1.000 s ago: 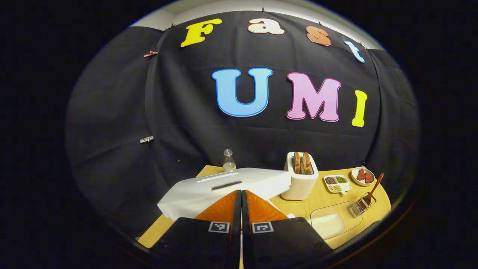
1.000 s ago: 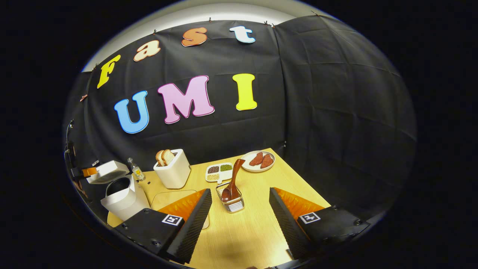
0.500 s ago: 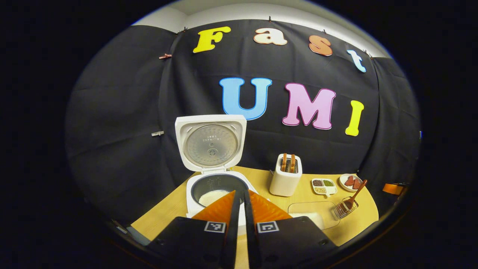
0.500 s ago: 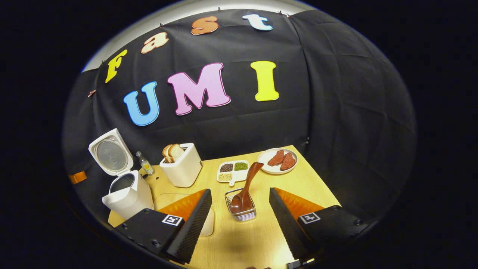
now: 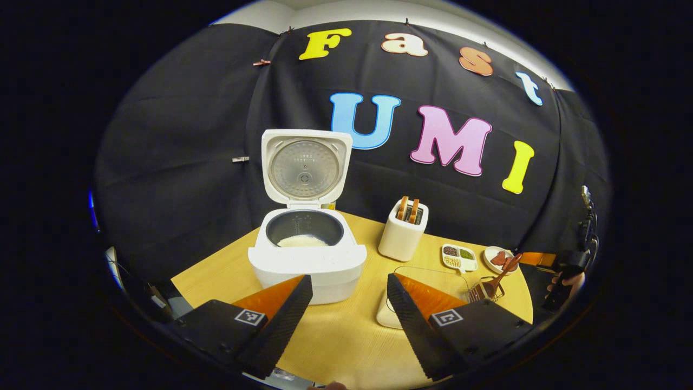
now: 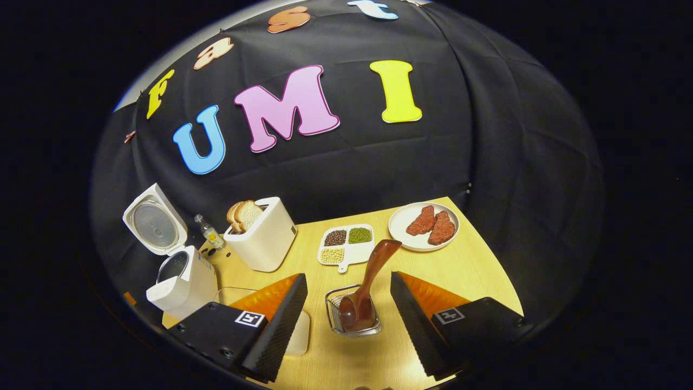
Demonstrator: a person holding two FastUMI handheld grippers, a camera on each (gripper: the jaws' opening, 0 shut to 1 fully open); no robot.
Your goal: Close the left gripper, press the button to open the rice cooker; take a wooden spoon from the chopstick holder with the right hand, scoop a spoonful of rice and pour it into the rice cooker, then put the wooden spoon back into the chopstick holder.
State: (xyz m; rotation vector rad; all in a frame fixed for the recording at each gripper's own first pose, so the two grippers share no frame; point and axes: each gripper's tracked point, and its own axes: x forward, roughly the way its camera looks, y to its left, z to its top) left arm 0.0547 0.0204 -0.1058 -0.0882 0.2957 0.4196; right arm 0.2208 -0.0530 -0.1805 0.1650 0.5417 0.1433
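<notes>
Two sets of tongs, both spread: right tongs (image 6: 349, 303) flanked wooden spoon (image 6: 368, 281) in chopstick holder (image 6: 352, 314), nr tabletop (image 6: 476, 271) front. Risk: off-centre pinch, holder tips. Rice cooker (image 5: 306, 254) stood open.

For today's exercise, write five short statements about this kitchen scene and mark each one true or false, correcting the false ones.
1. The rice cooker has its lid up. True.
2. The wooden spoon lies flat on the table. False: it stands in the chopstick holder.
3. The right gripper is shut on the spoon. False: its fingers are apart, either side of the holder.
4. The toaster holds bread. True.
5. The left gripper is shut. False: it is open.
</notes>
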